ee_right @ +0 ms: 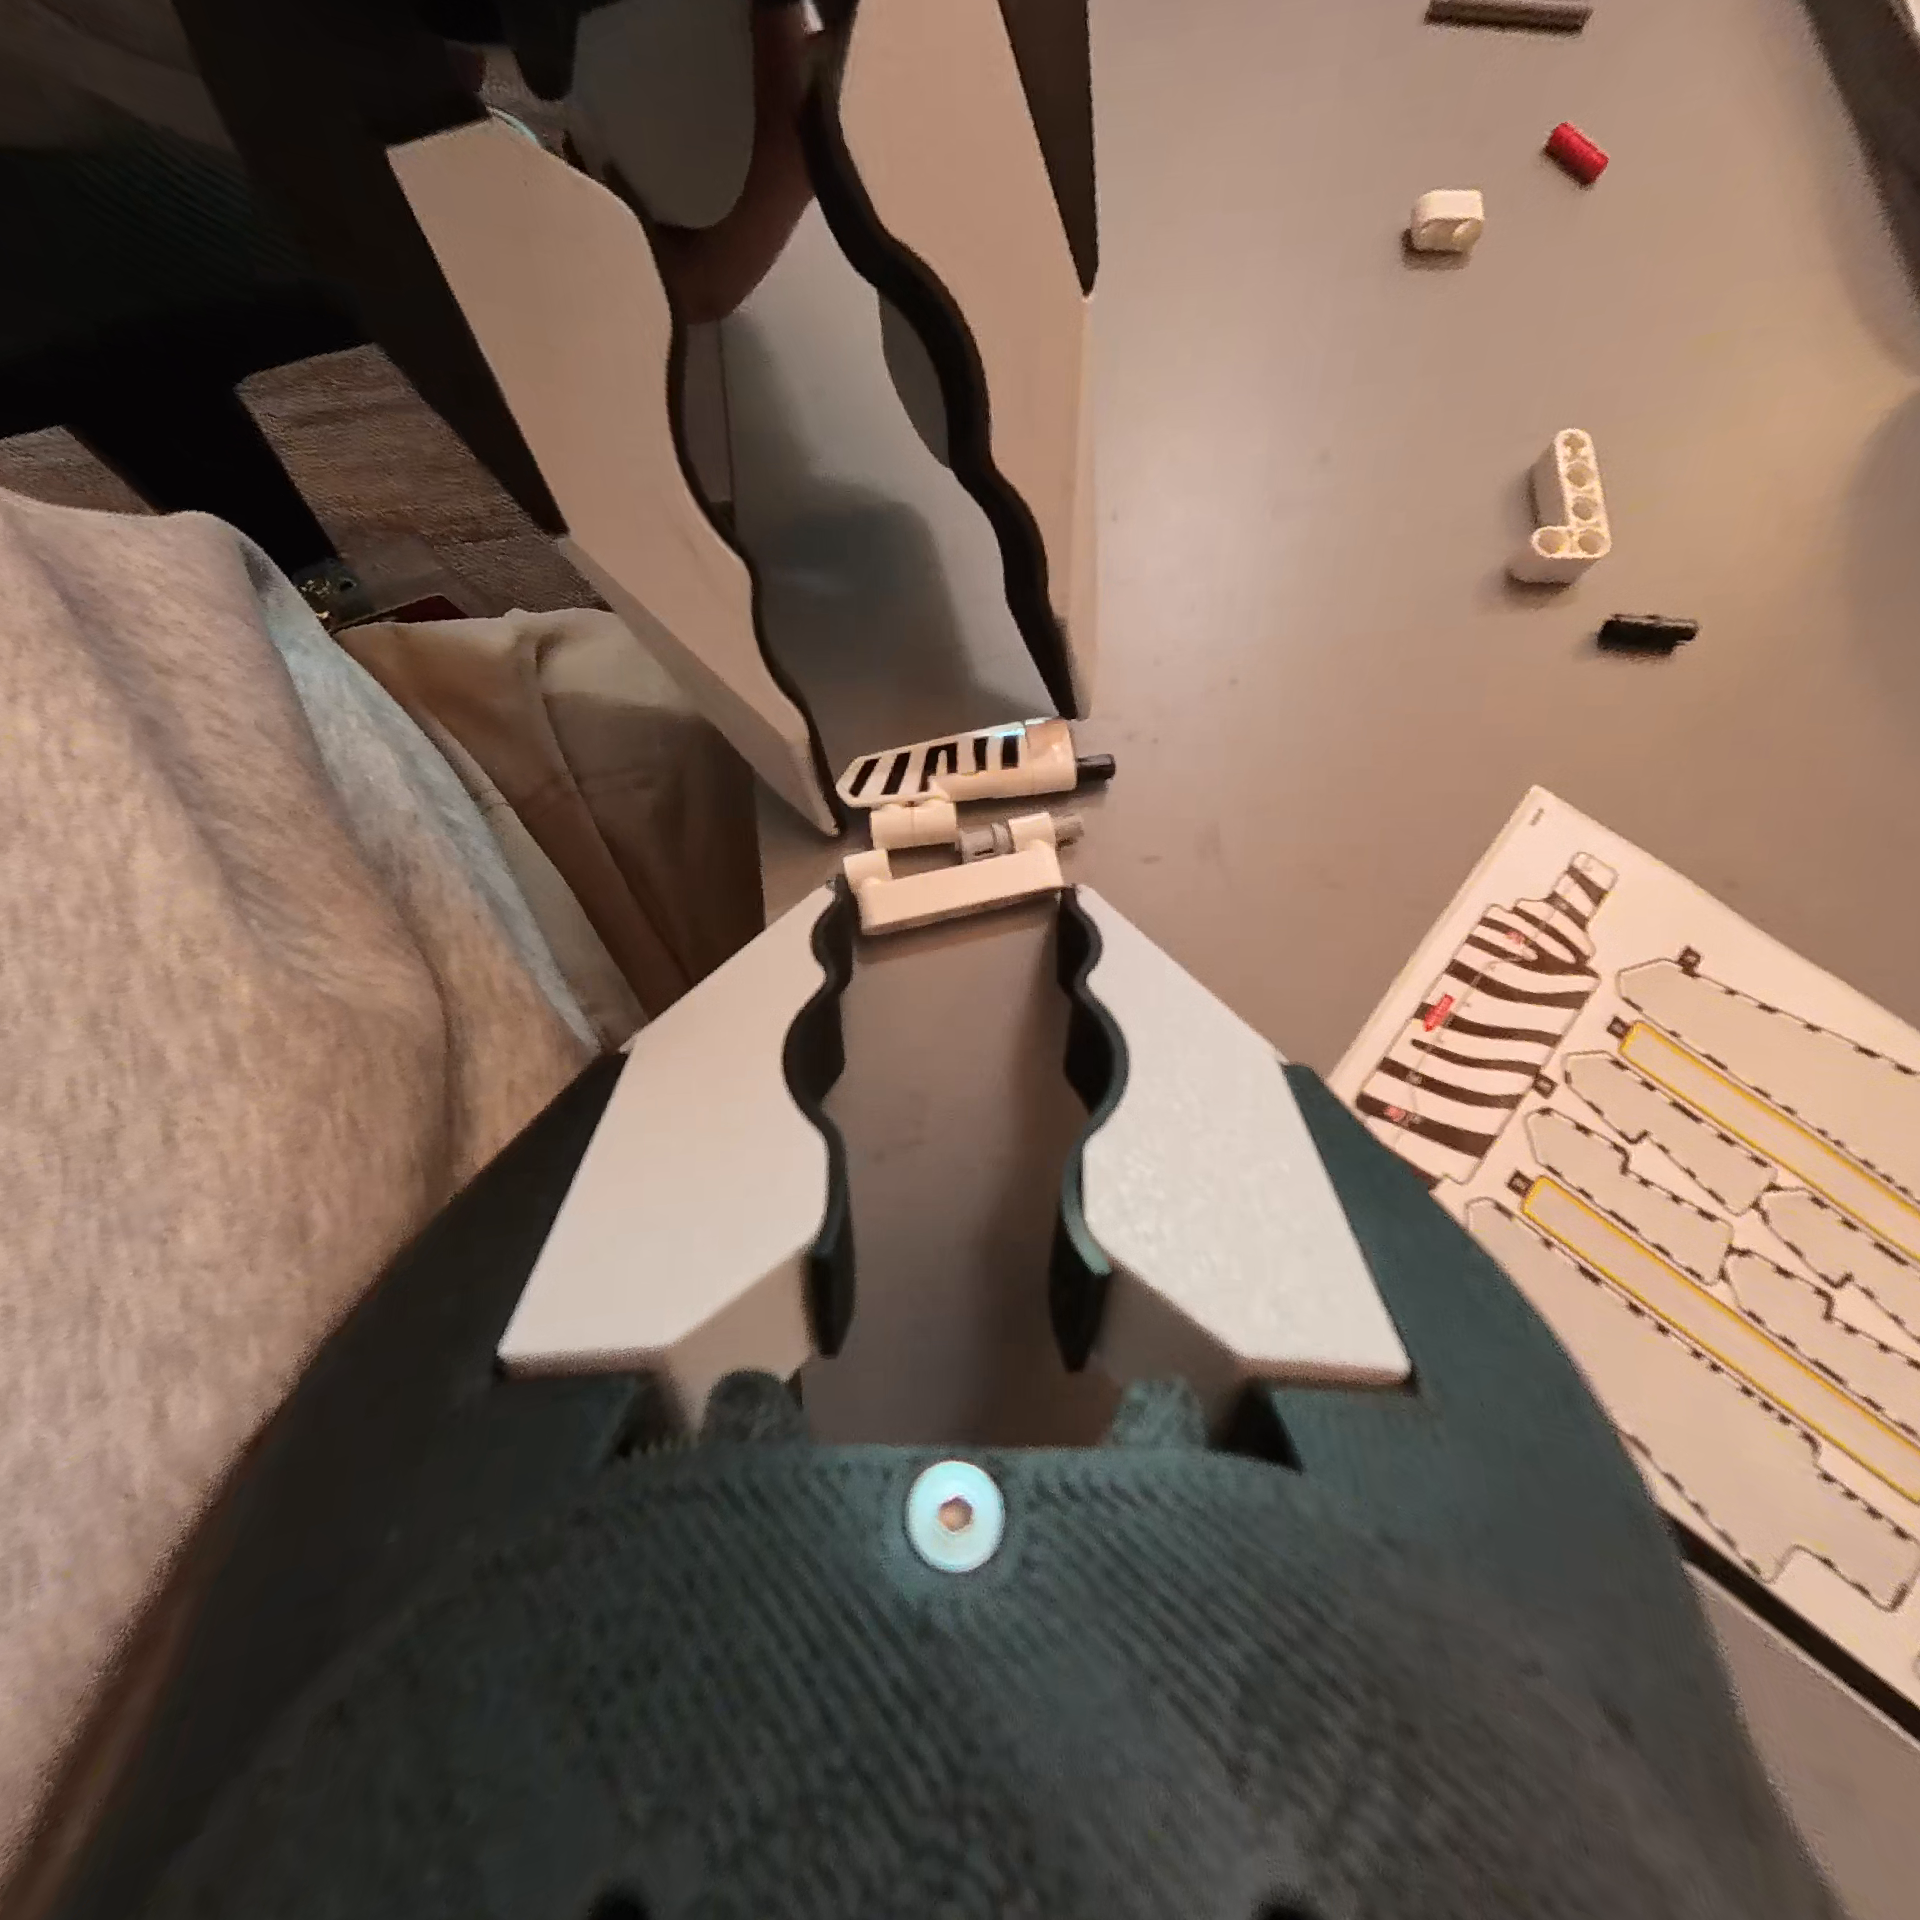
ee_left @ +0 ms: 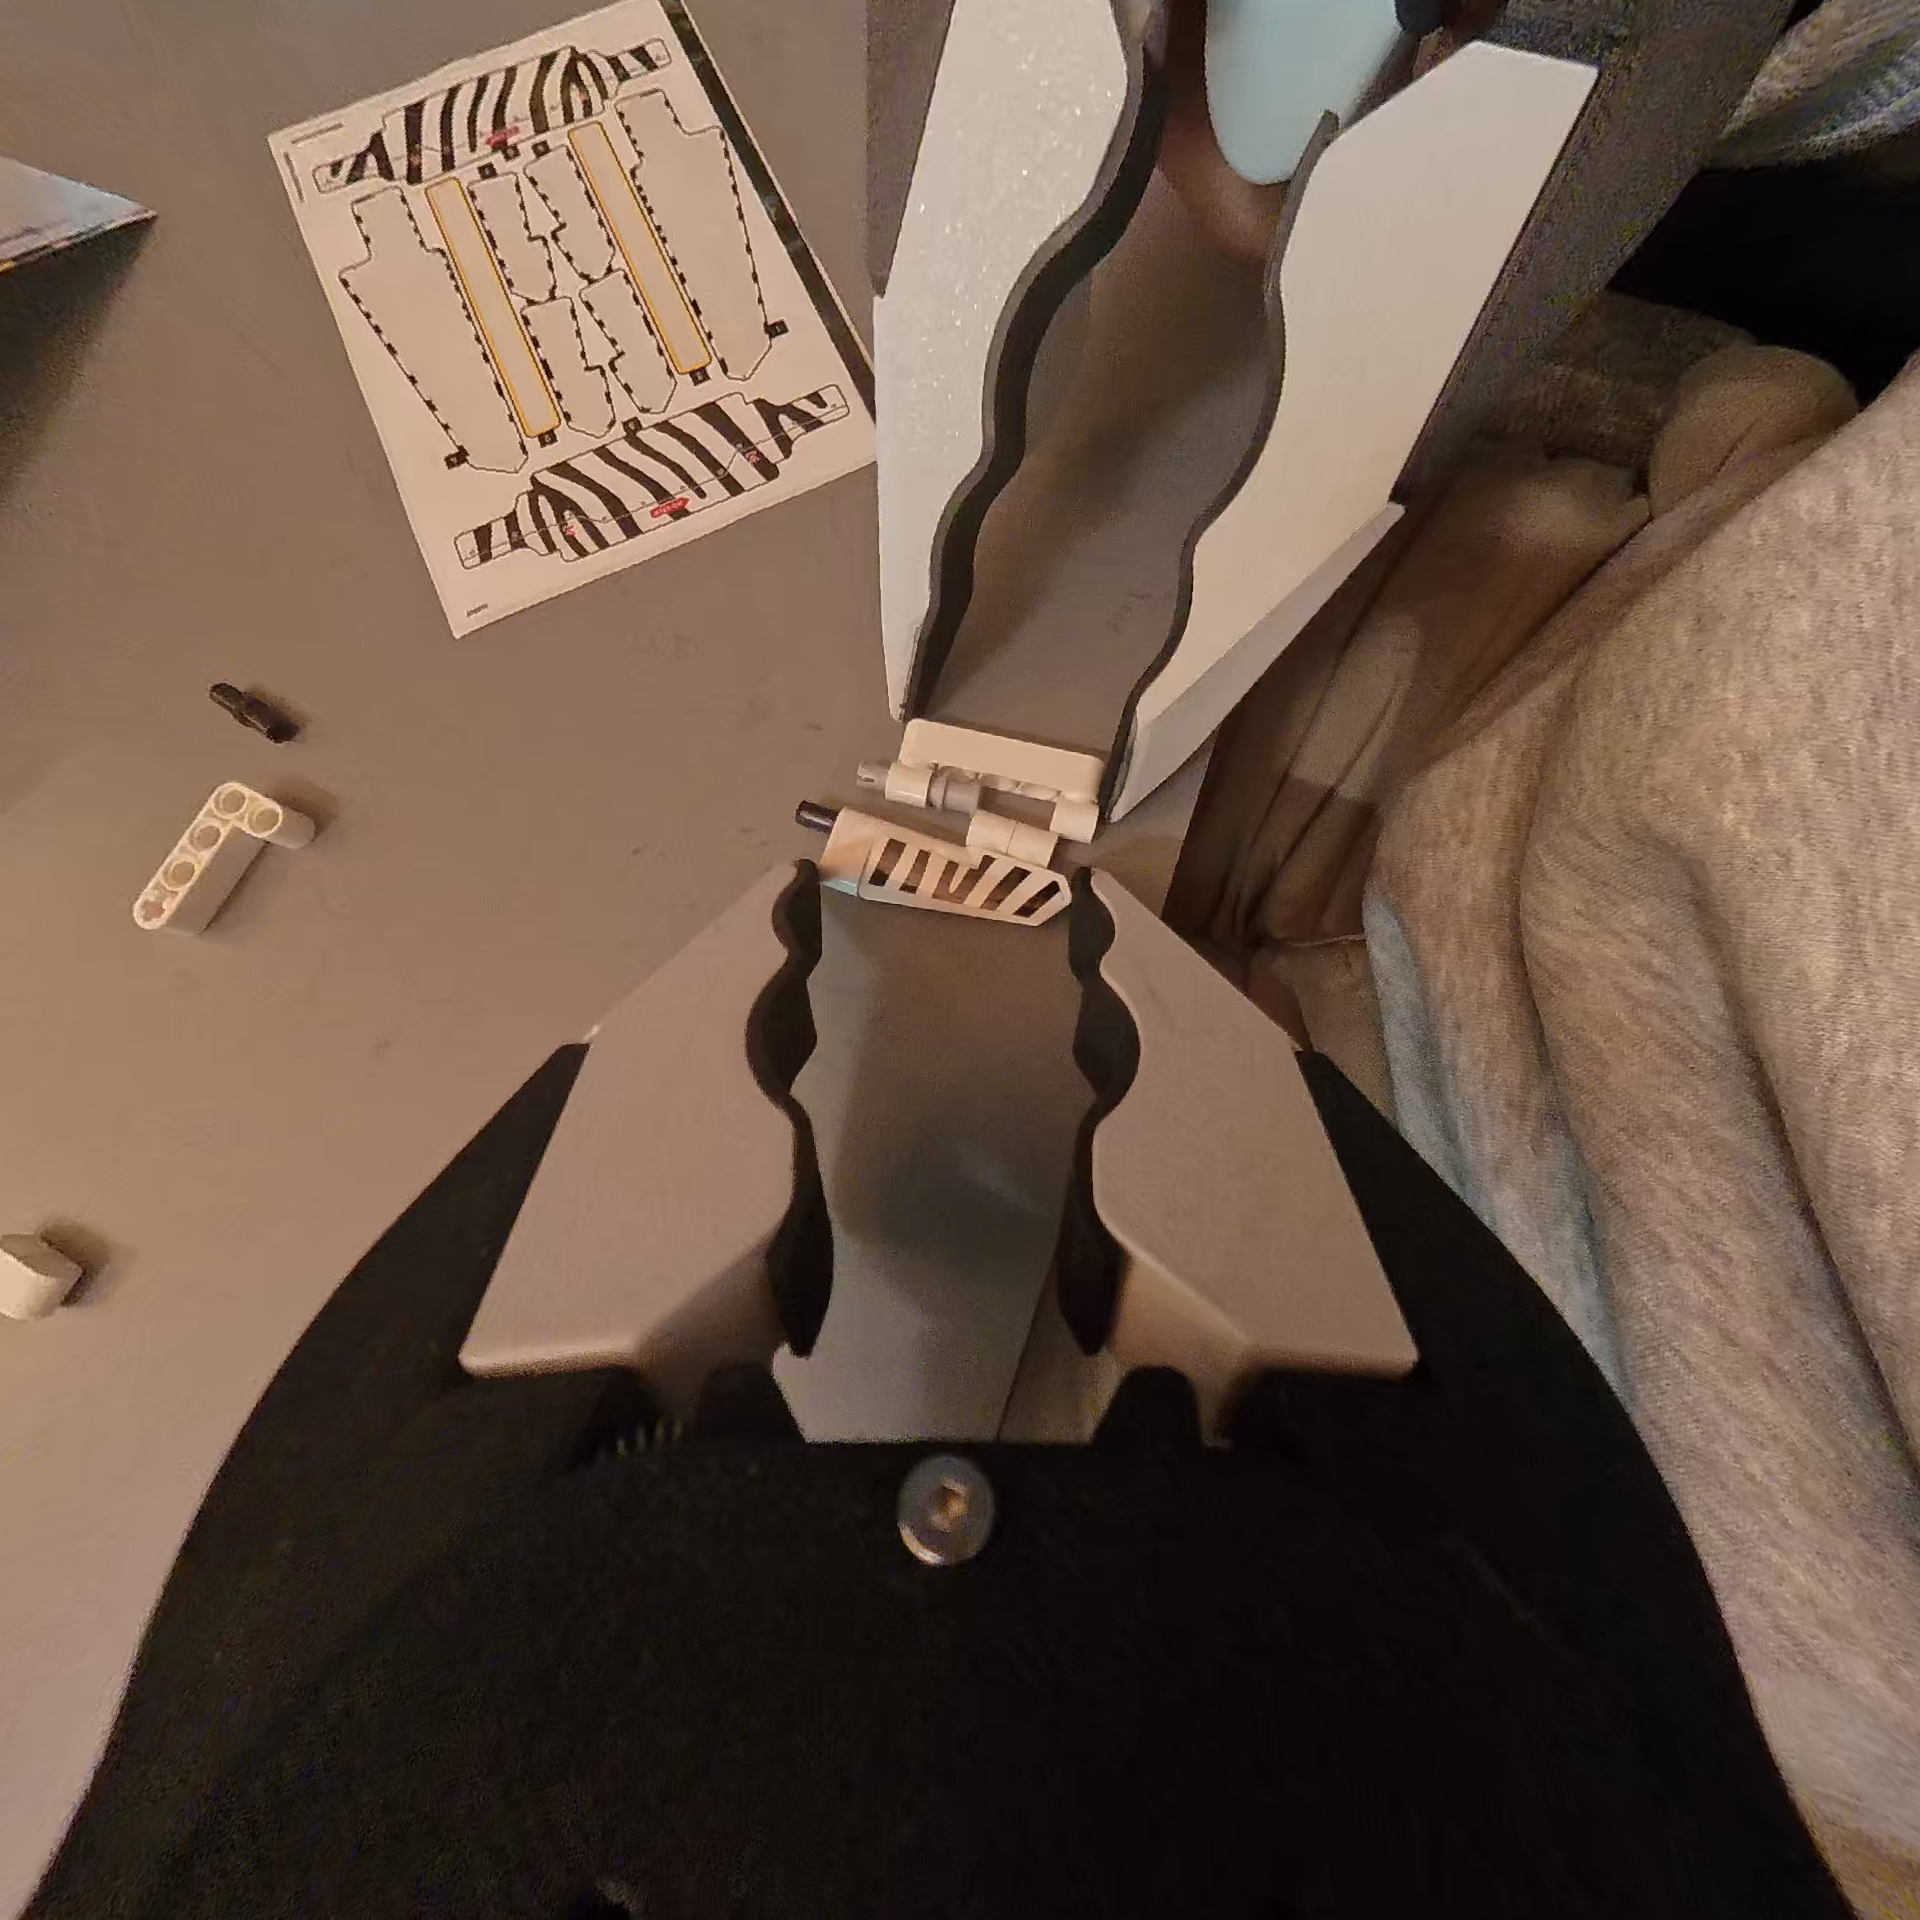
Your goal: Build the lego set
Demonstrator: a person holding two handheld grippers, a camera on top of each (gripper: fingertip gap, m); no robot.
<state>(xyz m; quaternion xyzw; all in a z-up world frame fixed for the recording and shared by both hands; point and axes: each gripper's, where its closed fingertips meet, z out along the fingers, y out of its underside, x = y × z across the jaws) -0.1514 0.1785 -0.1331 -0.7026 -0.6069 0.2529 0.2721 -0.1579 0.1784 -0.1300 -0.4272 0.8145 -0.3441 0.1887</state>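
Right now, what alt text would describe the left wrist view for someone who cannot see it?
Two grippers meet tip to tip over a grey table: the left gripper holds a zebra-striped panel, the right gripper a white hinge piece joined to it. A sticker sheet, a white L-shaped beam and a black pin lie leftward.

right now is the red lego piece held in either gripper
No, the red piece lies loose on the grey table, far from both grippers, which hold the small white assembly between them.
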